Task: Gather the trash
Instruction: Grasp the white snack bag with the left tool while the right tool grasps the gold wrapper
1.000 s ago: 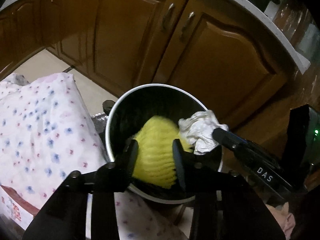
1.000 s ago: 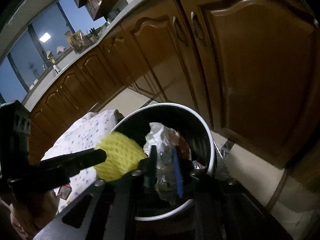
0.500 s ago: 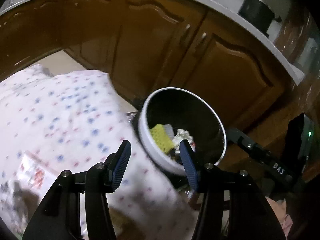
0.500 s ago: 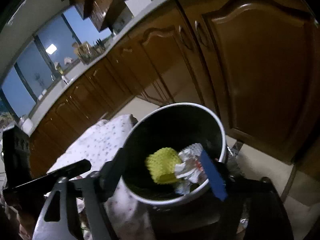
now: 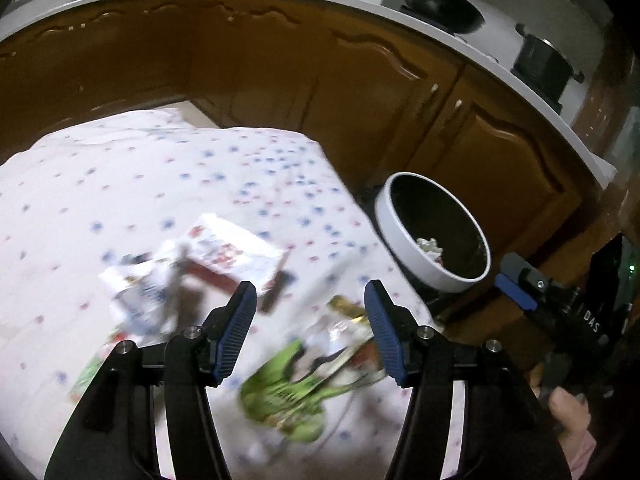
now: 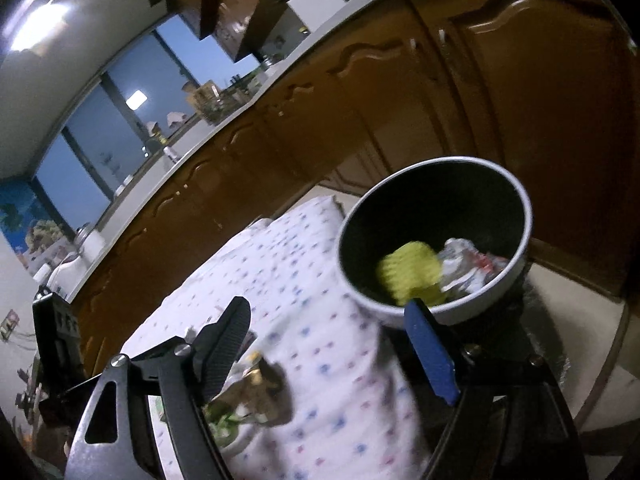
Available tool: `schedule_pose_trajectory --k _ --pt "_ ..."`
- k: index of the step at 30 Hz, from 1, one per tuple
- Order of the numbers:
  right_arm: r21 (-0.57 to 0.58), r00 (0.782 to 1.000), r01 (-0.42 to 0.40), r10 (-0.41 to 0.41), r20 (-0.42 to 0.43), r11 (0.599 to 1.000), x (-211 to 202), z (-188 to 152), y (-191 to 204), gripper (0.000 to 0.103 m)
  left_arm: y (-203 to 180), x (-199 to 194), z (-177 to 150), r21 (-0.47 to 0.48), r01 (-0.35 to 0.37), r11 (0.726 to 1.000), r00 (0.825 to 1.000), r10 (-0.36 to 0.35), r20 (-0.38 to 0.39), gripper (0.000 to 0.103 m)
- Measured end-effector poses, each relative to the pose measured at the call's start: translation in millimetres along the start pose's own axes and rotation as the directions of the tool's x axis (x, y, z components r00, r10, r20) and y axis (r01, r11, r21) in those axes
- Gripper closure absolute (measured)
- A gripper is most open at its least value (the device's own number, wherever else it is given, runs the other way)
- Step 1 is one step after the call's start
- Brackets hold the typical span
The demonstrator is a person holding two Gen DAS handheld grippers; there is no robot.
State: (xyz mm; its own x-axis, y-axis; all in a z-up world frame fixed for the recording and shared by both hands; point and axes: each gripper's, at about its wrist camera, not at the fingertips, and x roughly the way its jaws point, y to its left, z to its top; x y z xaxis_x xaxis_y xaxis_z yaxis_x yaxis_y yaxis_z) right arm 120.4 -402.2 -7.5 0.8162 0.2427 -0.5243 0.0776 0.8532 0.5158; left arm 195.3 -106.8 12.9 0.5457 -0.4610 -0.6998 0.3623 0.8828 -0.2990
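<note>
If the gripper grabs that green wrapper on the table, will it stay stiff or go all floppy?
Probably floppy: the green wrapper already lies crumpled and flattened on the tablecloth. It looks thin, so likely very light. Its shiny film might slip between the left gripper fingers.

My table (image 5: 120,184) has wrappers (image 5: 296,384) and a box (image 5: 232,256) on it; bin (image 5: 404,240) sits just right, cabinets (image 5: 280,80) behind, crumpled trash (image 6: 412,272) inside the bin.
</note>
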Motion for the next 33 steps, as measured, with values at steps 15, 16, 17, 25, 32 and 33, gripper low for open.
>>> schedule_pose_trajectory --k 15,16,17,25,32,33 --pt "-0.129 0.990 -0.065 0.048 -0.135 0.989 28.6 -43.7 48.7 0.022 55.8 -31.5 -13.6 -0.040 -0.113 0.993 0.993 0.114 0.026 0.046" --pt "-0.132 0.988 -0.067 0.047 -0.150 0.989 33.3 -46.4 50.0 0.022 58.3 -30.0 -13.4 -0.038 -0.123 0.992 0.992 0.124 0.024 0.046" --pt "-0.133 0.986 -0.073 0.051 -0.161 0.988 36.7 -48.7 50.6 0.022 60.0 -29.3 -13.2 -0.037 -0.129 0.991 0.991 0.130 0.024 0.046" --pt "-0.209 0.986 -0.054 0.018 -0.168 0.976 35.6 -62.6 76.0 0.038 73.2 -19.9 -7.0 -0.012 -0.166 0.986 0.986 0.166 0.026 0.046" --pt "-0.157 0.970 -0.050 0.010 -0.245 0.986 62.9 -78.4 99.3 0.054 73.9 2.5 -0.2 0.054 -0.182 0.982 0.983 0.183 -0.003 0.046" --pt "-0.147 0.969 -0.031 -0.007 -0.248 0.989 68.4 -78.4 98.9 0.054 74.2 5.8 -0.1 0.063 -0.183 0.981 0.983 0.184 -0.008 0.046"
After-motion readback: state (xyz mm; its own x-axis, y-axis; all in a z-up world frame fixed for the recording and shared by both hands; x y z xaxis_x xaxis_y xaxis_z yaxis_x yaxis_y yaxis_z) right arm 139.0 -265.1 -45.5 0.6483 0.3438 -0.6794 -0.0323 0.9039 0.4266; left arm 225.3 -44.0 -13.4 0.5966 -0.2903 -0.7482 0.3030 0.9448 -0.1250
